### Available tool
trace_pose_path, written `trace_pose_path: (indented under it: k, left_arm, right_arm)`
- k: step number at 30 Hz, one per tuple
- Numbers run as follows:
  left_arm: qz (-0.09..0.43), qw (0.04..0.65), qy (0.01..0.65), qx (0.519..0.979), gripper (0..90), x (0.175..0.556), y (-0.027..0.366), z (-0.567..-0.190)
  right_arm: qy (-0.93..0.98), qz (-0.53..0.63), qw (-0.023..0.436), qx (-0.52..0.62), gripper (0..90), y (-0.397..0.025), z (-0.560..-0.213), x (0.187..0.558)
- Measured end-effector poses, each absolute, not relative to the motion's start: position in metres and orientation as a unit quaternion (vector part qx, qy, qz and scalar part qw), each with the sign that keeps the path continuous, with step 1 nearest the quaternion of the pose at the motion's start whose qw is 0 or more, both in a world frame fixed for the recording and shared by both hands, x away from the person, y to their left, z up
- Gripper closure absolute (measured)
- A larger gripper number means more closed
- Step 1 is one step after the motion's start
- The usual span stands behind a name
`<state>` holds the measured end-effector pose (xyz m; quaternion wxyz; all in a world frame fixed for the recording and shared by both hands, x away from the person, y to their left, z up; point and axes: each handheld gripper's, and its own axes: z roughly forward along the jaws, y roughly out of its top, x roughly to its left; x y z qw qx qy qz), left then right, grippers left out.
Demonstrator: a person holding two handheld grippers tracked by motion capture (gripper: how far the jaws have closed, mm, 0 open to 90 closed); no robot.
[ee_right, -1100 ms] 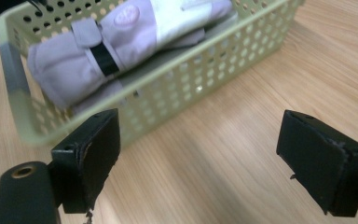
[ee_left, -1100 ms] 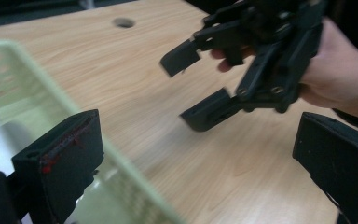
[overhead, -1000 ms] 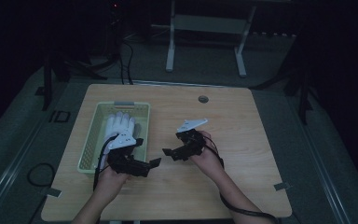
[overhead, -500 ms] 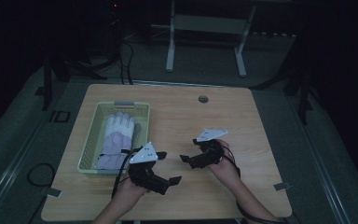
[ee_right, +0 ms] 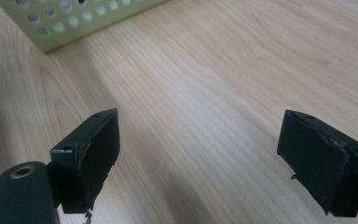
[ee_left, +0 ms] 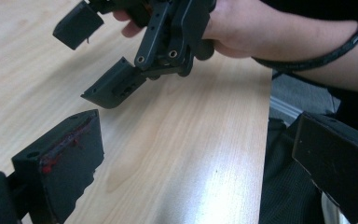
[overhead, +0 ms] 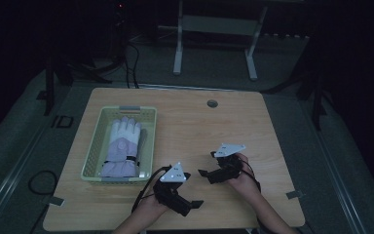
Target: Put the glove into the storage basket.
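Both grippers empty, jaws wide apart. Left gripper (overhead: pixel 193 204), black with grey three-cornered plate, sits low over the near edge of the light wooden worktop (overhead: pixel 233 122), just right of the pale green perforated plastic basket (overhead: pixel 93 146). Right gripper (overhead: pixel 205 172), same build, is near it, slightly farther and to the right, pointing left toward the basket. White and lilac padded glove (overhead: pixel 121 146) lies flat inside the basket, fingers toward the far end, well apart from both grippers. Left gripper view: right gripper (ee_left: pixel 100 56) and hand (ee_left: pixel 242 28) just ahead. Right gripper view: basket corner (ee_right: pixel 74 21) beyond bare wood.
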<state>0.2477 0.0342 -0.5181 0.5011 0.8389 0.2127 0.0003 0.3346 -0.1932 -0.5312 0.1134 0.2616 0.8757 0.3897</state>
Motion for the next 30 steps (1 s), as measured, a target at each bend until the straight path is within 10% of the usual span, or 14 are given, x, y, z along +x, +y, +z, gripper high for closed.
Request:
trace_pose_path:
  k: [30]
  left_arm:
    - [0.028, 0.465, 0.156, 0.871, 2.2, 0.251, 0.001, -0.566]
  right_arm:
    - [0.856, 0.392, 0.180, 0.286, 12.1, -0.255, -0.559, 0.322]
